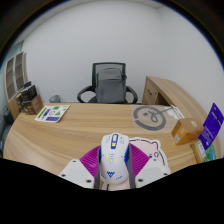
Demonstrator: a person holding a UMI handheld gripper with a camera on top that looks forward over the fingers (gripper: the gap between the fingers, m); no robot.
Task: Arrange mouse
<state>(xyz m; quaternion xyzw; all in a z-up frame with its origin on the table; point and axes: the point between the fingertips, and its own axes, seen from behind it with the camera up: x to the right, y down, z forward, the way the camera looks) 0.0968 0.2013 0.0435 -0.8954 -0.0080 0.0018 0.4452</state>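
No text, brand or number can be read. The round mat point(150, 117) on the bench point(80, 130) bears a dark emblem, and the purple box point(210, 127) at the bench's right edge shows illegible print.

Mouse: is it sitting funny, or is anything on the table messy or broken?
Nothing looks broken or spilled. The white mouse sits between the gripper fingers, pointing straight ahead, at the near end of the mouse pad on the wooden table. I can't tell if the fingers are squeezing it. The office chair stands behind the table.
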